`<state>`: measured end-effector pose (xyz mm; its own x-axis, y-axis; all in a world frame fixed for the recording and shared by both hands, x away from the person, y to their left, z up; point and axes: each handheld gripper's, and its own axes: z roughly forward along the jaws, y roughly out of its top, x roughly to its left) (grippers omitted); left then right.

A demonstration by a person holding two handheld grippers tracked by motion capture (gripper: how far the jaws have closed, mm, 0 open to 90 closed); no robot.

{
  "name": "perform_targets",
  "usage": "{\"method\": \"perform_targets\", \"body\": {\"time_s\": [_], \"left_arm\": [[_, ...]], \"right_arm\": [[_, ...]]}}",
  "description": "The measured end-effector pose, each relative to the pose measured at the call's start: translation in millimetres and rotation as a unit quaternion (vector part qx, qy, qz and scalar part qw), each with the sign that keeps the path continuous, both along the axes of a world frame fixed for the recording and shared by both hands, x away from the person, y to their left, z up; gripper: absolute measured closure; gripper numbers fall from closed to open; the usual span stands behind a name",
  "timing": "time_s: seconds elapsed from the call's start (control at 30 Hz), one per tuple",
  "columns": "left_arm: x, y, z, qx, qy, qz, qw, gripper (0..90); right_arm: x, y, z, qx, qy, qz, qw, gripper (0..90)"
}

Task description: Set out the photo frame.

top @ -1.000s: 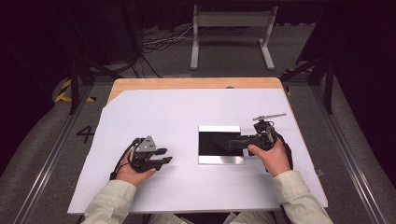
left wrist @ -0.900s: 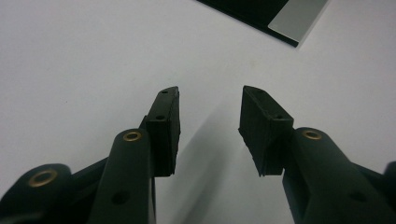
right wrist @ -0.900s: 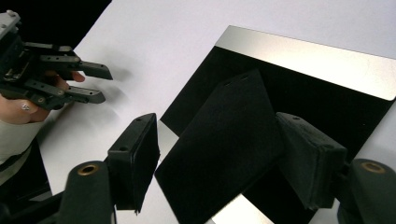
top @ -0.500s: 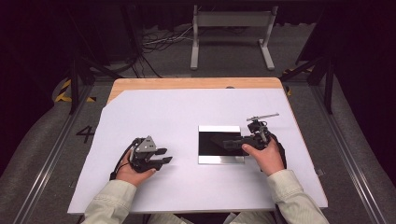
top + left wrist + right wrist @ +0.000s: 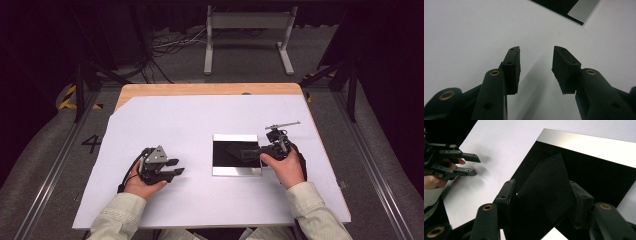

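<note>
White sheet [image 5: 200, 130] covers the table; black tile [image 5: 236, 154] with silver strips along its far and near edges lies flat on it, right of centre. Right gripper [image 5: 250, 153] reaches in from the tile's right side, low over its right part, jaws pointing left across it. In the right gripper view the right gripper [image 5: 541, 195] has a dark flat flap of the tile [image 5: 589, 170] raised between its jaws, tilted up off the surface; jaws have just been closing around it, both pads look against it, so gripping the flap, though dark-on-dark makes the contact hard to confirm. Left gripper [image 5: 172, 168] rests on the sheet well left of the tile, jaws pointing right toward it. Left gripper view: left gripper [image 5: 536, 67] jaws apart, nothing between them, bare sheet [image 5: 474, 30] under them, tile corner [image 5: 571, 10] at top right. Left gripper [image 5: 472, 165] also seen far off in the right gripper view, jaws parted.
</note>
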<state>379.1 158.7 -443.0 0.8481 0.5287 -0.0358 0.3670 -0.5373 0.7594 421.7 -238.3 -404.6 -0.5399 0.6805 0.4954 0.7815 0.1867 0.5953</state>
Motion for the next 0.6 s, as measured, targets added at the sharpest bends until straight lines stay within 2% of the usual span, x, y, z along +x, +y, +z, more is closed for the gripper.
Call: {"method": "perform_targets", "body": {"time_s": [0.27, 0.6], "left_arm": [[0.1, -0.5, 0.3, 0.000, -0.001, 0.000, 1.0000, 58.8], [1.5, -2.4, 0.9, 0.000, -0.002, -0.004, 1.0000, 58.7]], "right_arm": [[-4.6, -0.4, 8.9, -0.015, -0.023, 0.018, 0.9995, 56.0], [-13.5, -3.7, 19.4, -0.026, -0.020, 0.044, 0.9985, 64.1]]}}
